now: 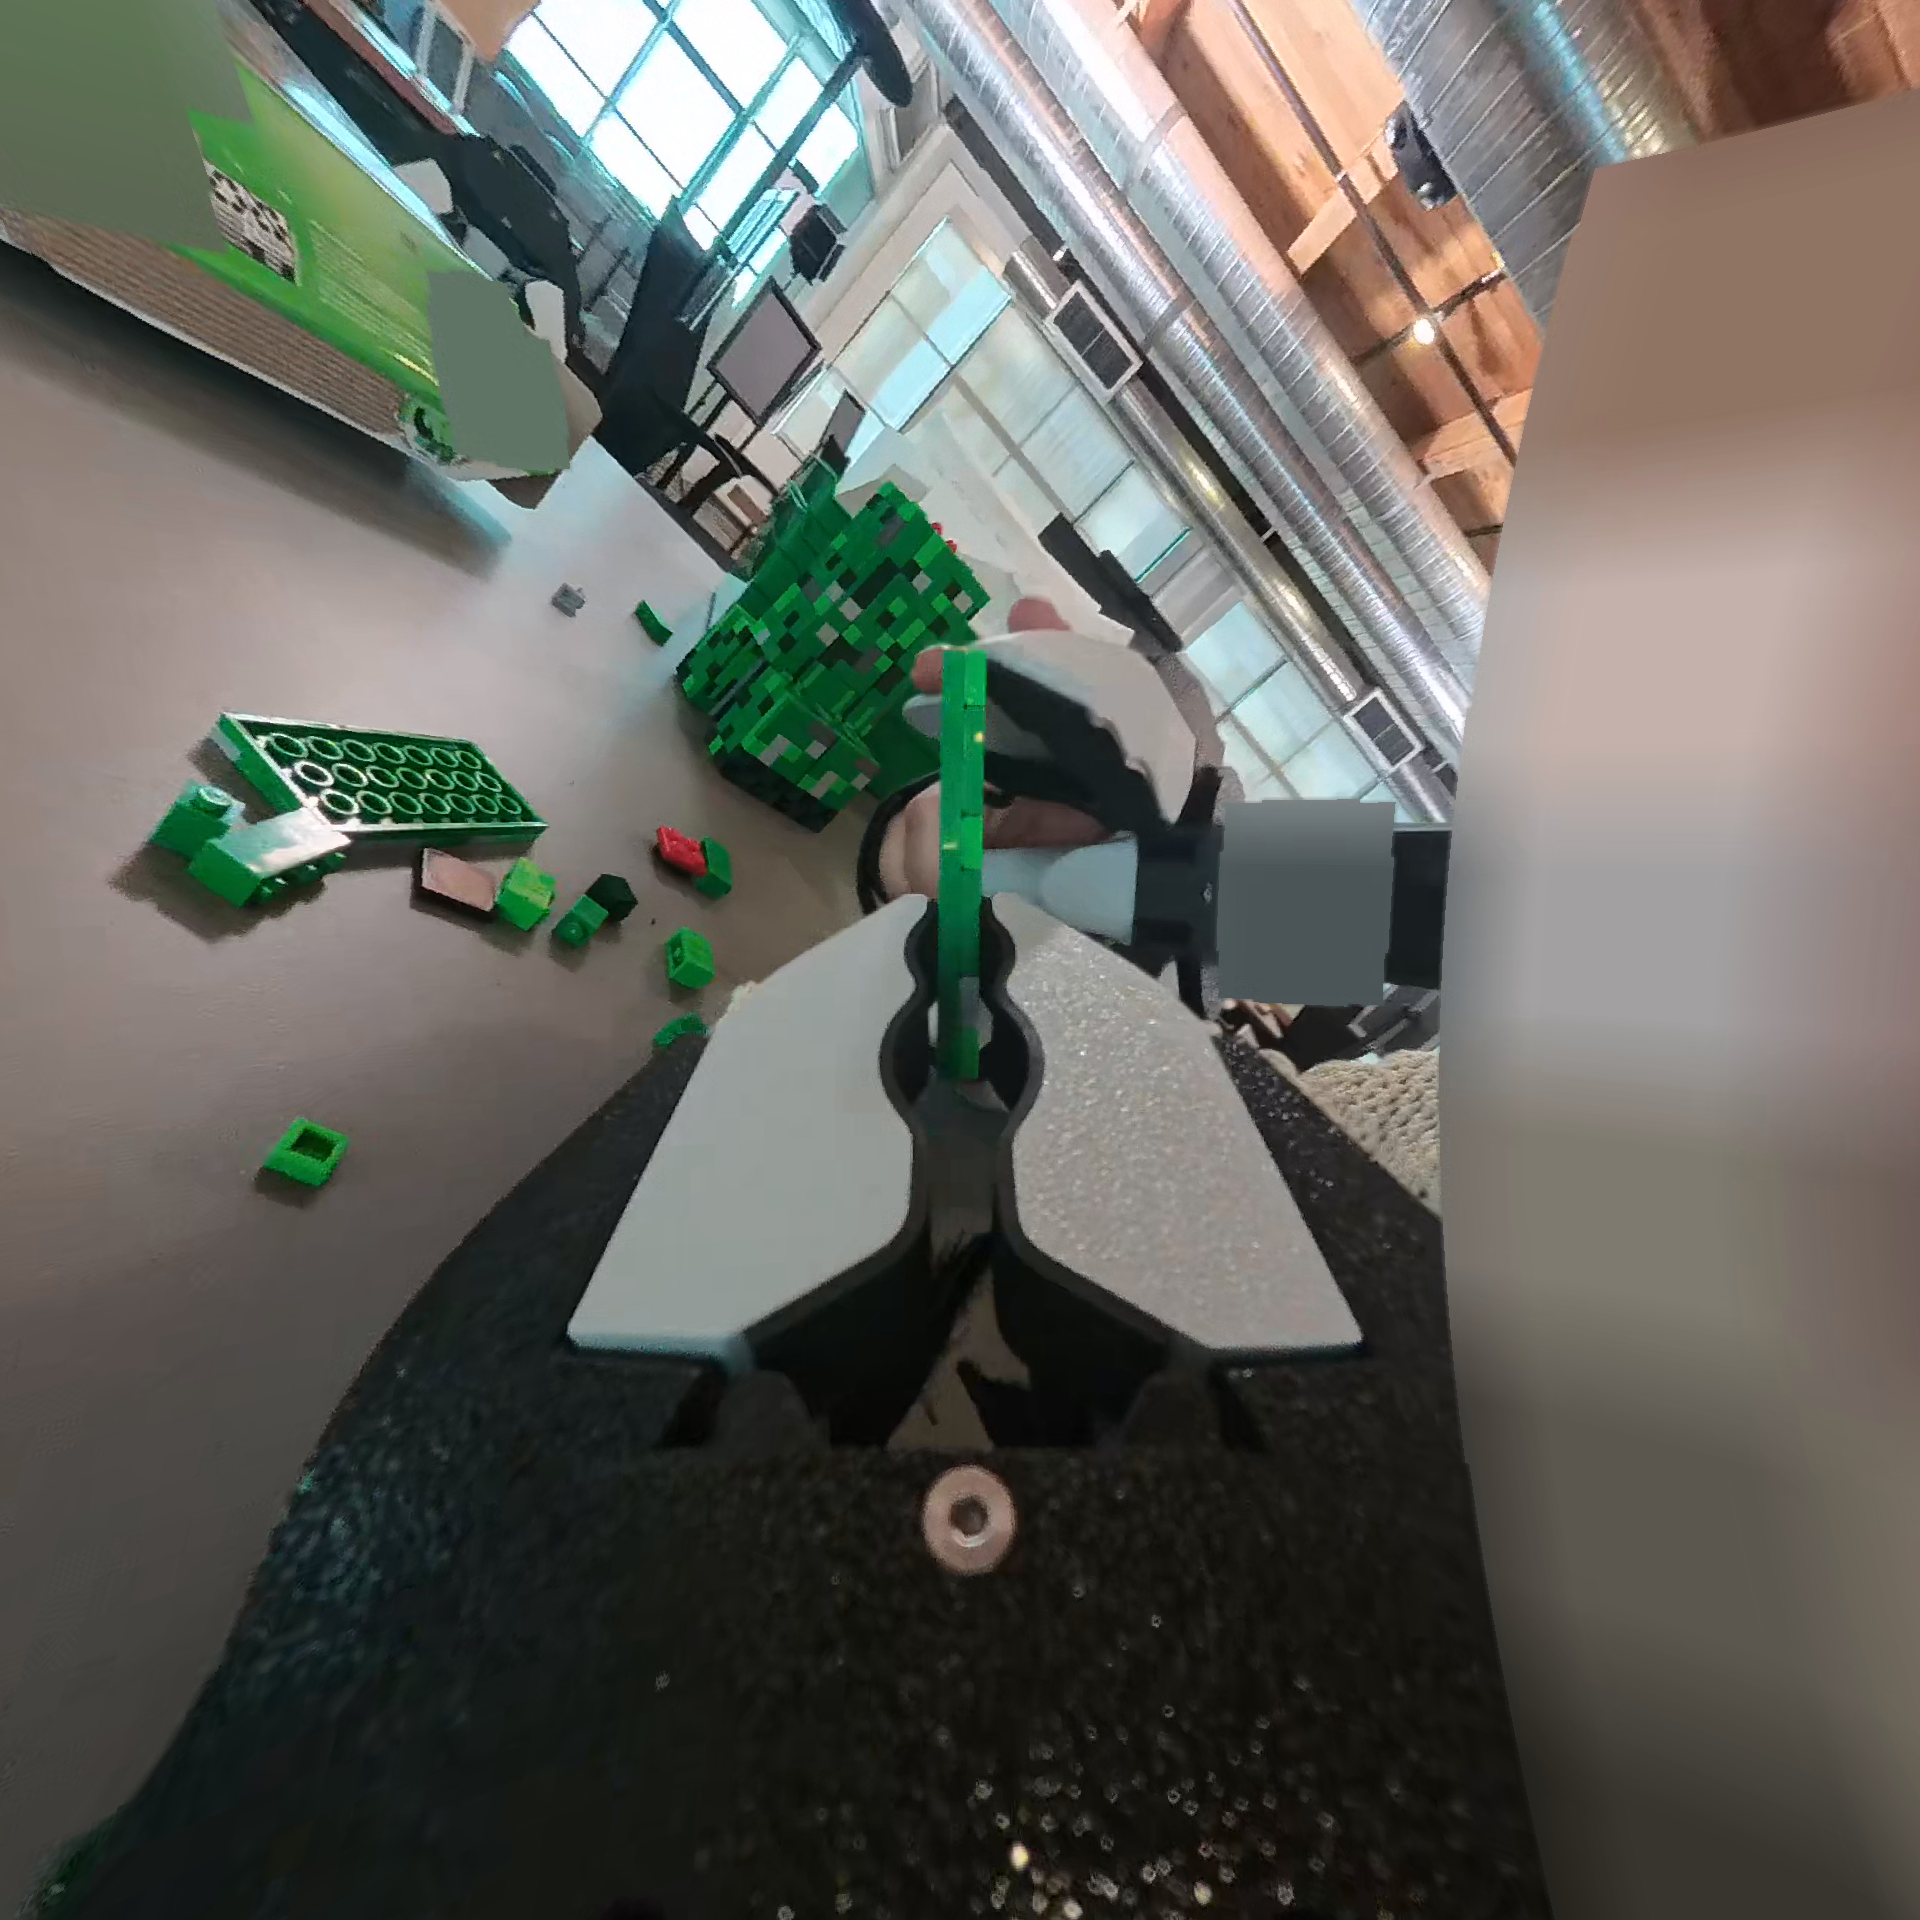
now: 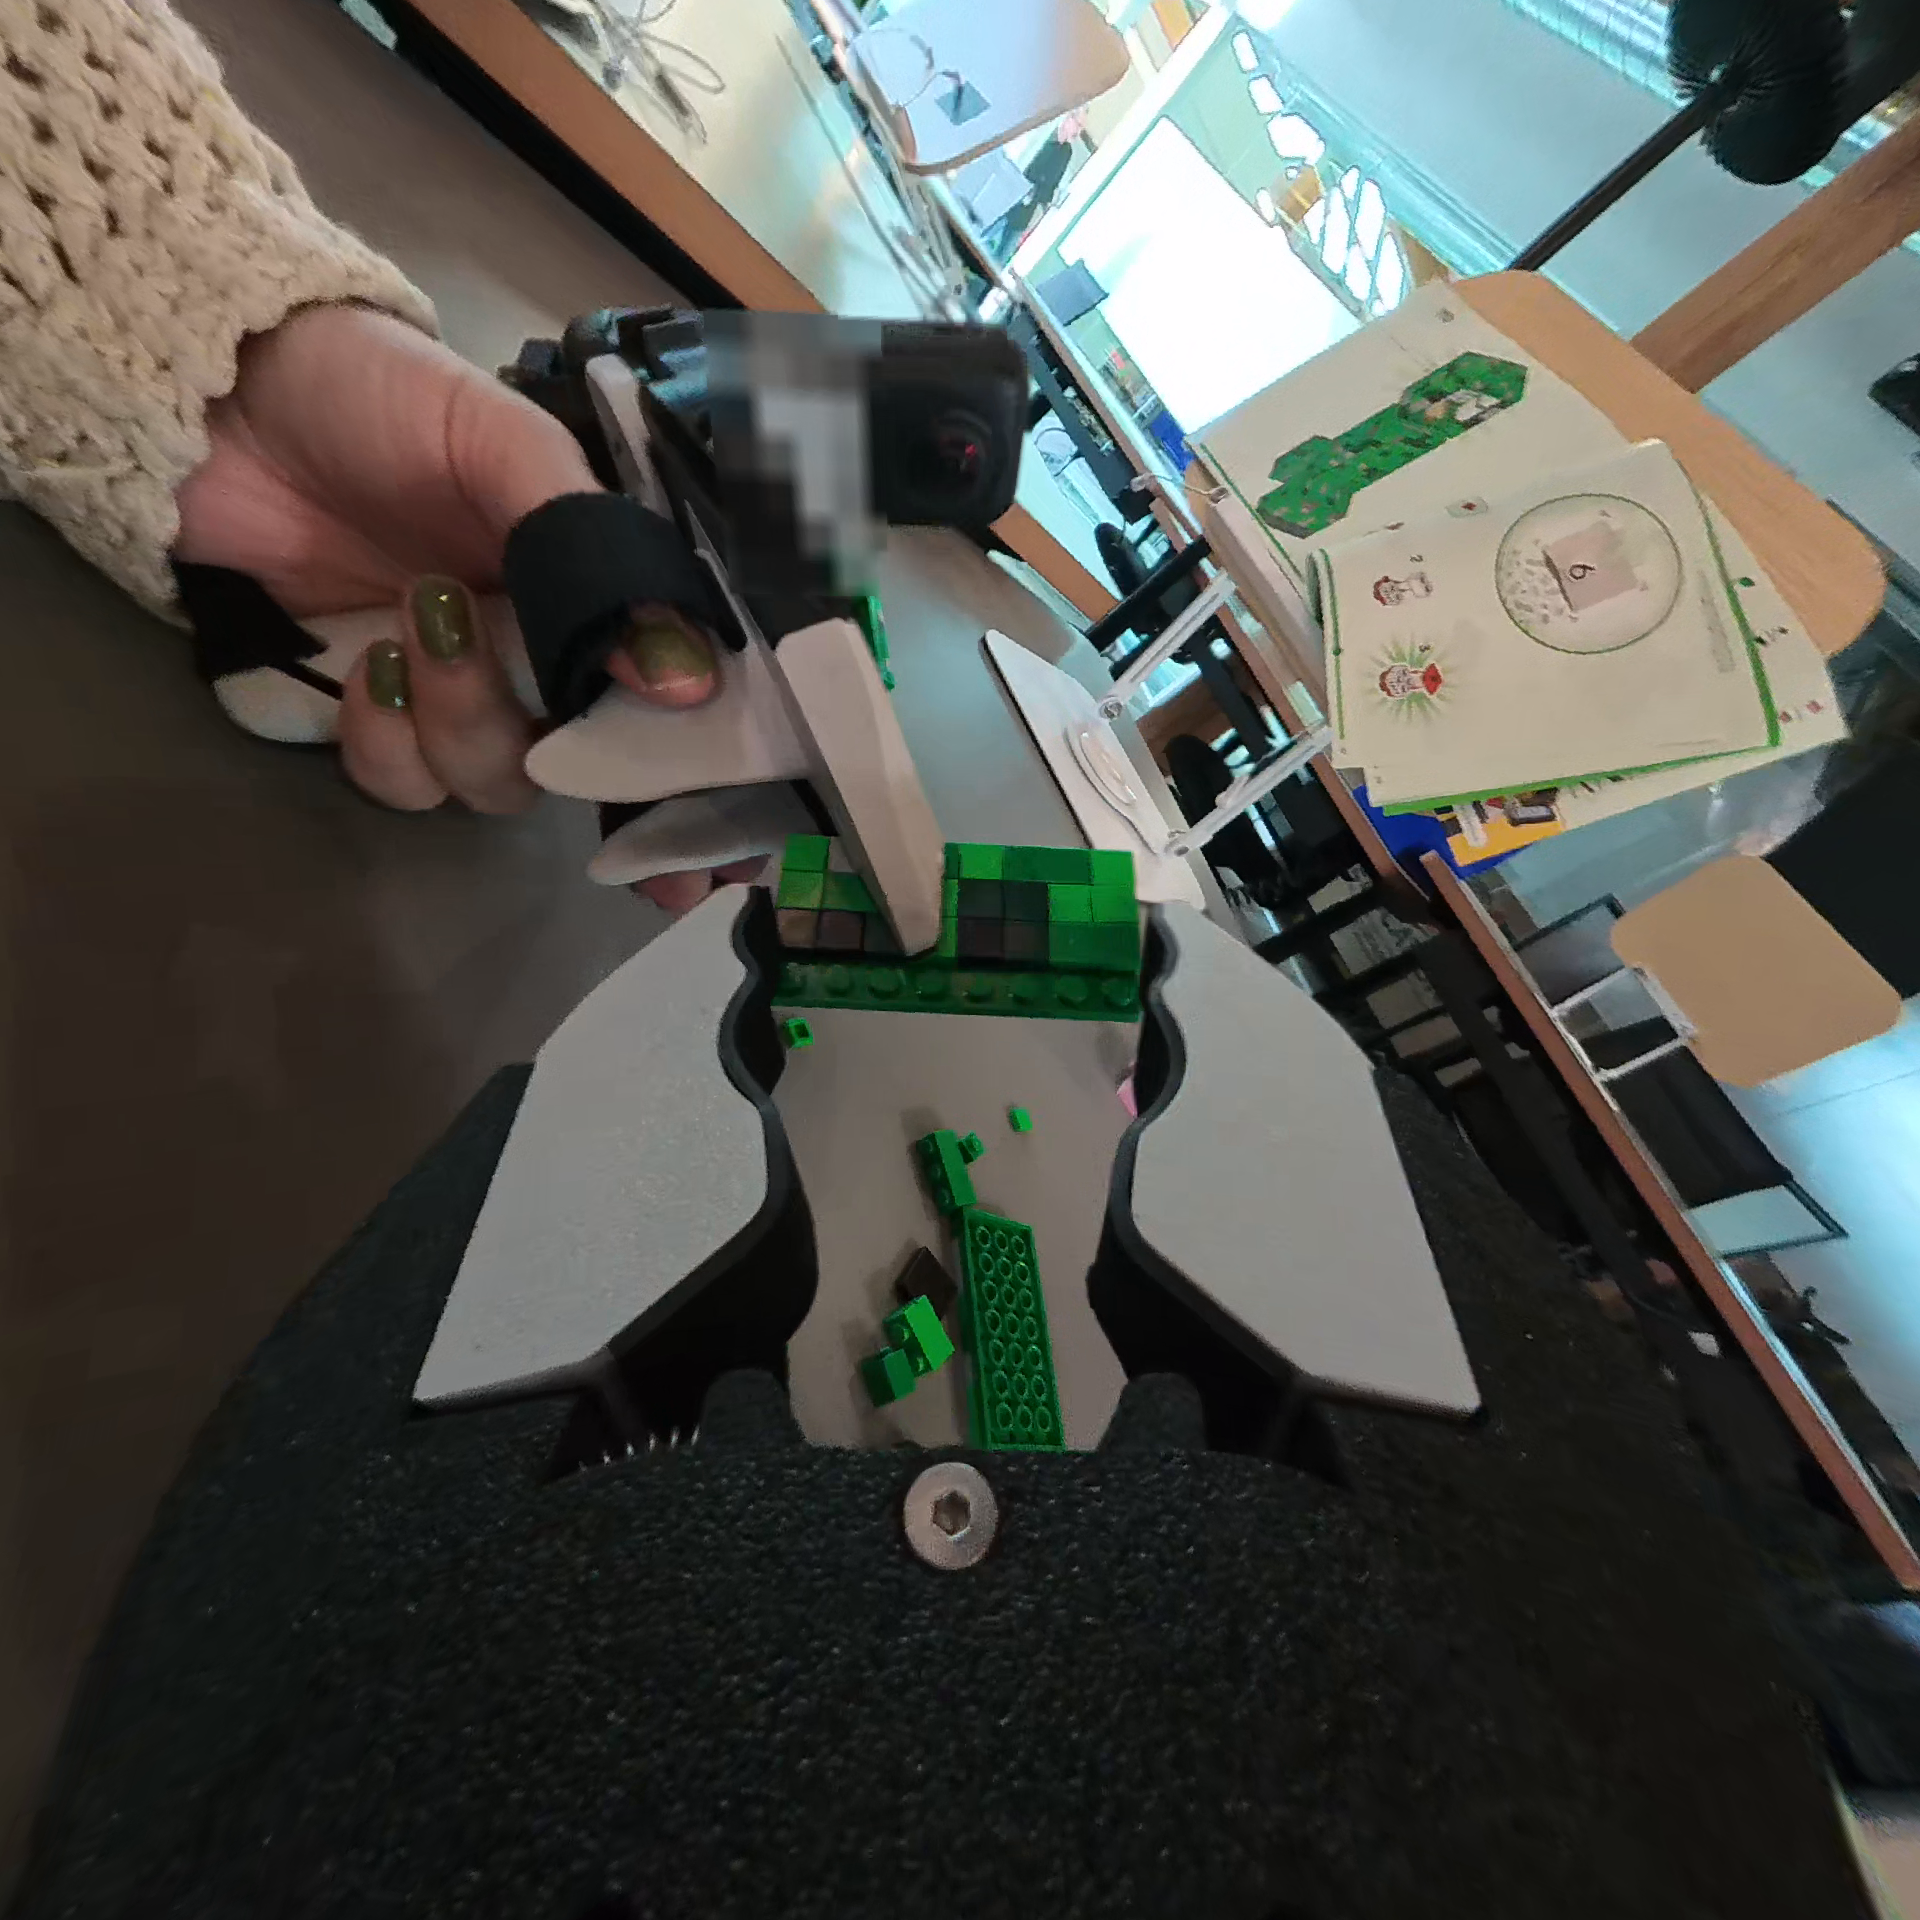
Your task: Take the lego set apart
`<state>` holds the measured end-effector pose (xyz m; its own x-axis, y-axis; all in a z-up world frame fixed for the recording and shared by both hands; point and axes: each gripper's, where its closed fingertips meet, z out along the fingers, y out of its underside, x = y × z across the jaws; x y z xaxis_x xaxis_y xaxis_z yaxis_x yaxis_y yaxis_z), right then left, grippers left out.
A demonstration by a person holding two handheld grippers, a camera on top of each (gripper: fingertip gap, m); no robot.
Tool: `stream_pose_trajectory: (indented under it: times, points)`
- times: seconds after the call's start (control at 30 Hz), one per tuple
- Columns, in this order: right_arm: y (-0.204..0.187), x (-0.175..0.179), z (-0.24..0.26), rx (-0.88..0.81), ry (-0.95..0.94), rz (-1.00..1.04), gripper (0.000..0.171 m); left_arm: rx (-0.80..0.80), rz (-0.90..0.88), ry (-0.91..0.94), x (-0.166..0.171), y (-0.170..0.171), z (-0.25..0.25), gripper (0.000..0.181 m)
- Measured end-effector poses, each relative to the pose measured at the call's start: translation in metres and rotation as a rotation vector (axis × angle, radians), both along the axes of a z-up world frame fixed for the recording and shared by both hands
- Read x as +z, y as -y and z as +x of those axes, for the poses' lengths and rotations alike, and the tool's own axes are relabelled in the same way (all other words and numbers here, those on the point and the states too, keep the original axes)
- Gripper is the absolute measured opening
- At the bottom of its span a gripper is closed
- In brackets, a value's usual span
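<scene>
Pinching the panel (image 1: 961, 862) edge-on, the left claw (image 1: 958, 935) is clenched on it so the thin green slab sticks straight out ahead of its tips, lifted off the desk (image 1: 260, 582). Seen from the other side, the right claw (image 2: 951, 966) is spread wide, with both tips sitting at the panel's two short ends; I can't tell if they actually touch it. My guess is that one side anchors while the other lines up to pry tiles off. Rest of the build (image 1: 831, 665) stands further out beyond the left claw, and loose bricks (image 1: 520, 883) plus a plate (image 1: 384, 774) lie off to its left, dumped clear of the work.
</scene>
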<state>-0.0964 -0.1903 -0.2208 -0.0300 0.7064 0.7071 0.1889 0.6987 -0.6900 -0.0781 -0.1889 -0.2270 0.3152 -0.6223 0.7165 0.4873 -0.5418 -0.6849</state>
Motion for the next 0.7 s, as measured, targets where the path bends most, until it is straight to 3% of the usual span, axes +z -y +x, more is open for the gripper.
stream_pose_trajectory:
  times: [0.2, 0.53, 0.57, 0.6, 0.67, 0.7]
  points:
    - [0.001, -0.002, 0.001, -0.002, 0.044, -0.026, 0.064, 0.008, 0.015, -0.029, -0.001, 0.001, 0.001, 0.006]
    - [0.019, -0.015, 0.012, 0.196, 0.125, -0.136, 0.064, -0.018, 0.040, -0.079, -0.003, 0.004, 0.007, 0.009]
    - [0.019, -0.014, 0.012, 0.200, 0.117, -0.152, 0.060, 0.005, 0.043, -0.123, -0.006, 0.003, 0.006, 0.005]
    - [0.015, -0.003, 0.013, 0.186, 0.048, -0.171, 0.033, -0.004, 0.105, -0.179, -0.004, 0.007, 0.009, 0.005]
    - [0.017, 0.008, 0.019, 0.232, -0.006, -0.248, 0.023, 0.040, 0.223, -0.352, -0.005, 0.008, 0.011, 0.006]
    - [0.013, 0.012, 0.019, 0.220, -0.037, -0.278, 0.029, 0.066, 0.249, -0.427, -0.008, 0.007, 0.011, 0.006]
